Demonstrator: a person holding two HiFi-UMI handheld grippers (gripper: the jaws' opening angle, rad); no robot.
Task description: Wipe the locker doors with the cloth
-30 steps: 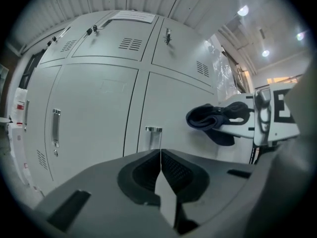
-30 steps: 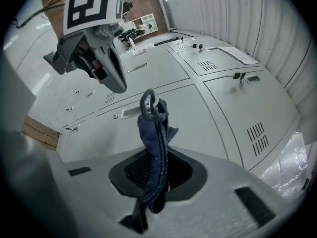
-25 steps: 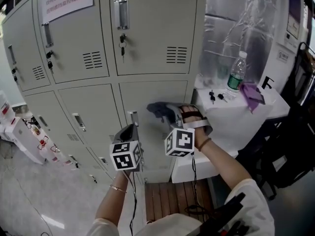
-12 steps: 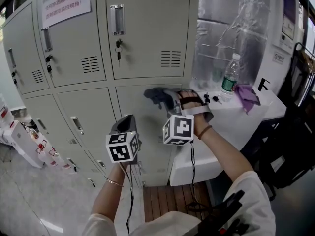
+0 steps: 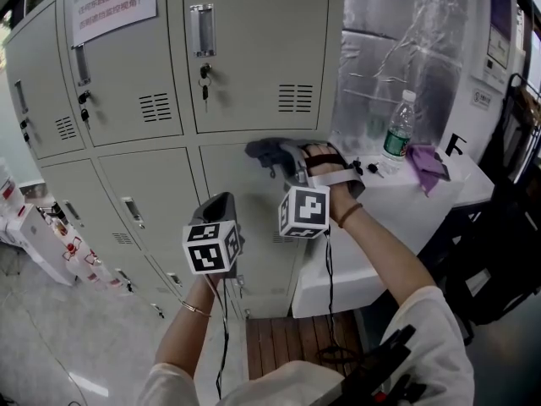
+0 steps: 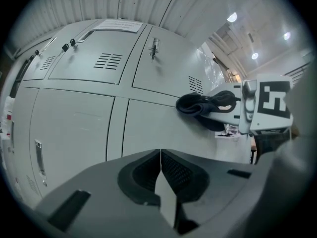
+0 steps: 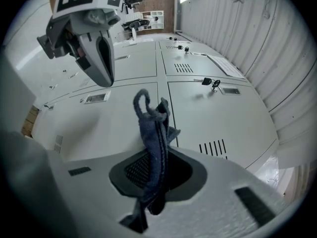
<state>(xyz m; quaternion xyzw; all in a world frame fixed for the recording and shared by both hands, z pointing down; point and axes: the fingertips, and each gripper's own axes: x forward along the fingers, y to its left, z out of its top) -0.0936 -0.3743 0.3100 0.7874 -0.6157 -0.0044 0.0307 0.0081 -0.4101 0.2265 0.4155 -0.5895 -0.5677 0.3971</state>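
Observation:
Grey locker doors (image 5: 254, 49) fill the wall ahead. My right gripper (image 5: 285, 156) is shut on a dark blue-grey cloth (image 5: 267, 152), which it presses against the top of the middle-row locker door (image 5: 245, 194), just under the seam. In the right gripper view the cloth (image 7: 155, 133) stands pinched between the jaws, its loose end pointing at the door. My left gripper (image 5: 221, 201) hangs lower left, in front of the same door, shut with nothing in it. The left gripper view shows the cloth (image 6: 198, 104) and the right gripper (image 6: 237, 108) up to the right.
A white table (image 5: 439, 194) stands right of the lockers with a water bottle (image 5: 401, 129), keys (image 5: 372, 169) and a purple cloth (image 5: 427, 161). Plastic sheeting (image 5: 406, 41) hangs behind it. Keys hang in the upper door locks (image 5: 203, 76). Boxes (image 5: 34, 235) sit on the floor at left.
The right gripper has carried the cloth up the middle-row door to just under the upper door's bottom edge. The left gripper has risen slightly.

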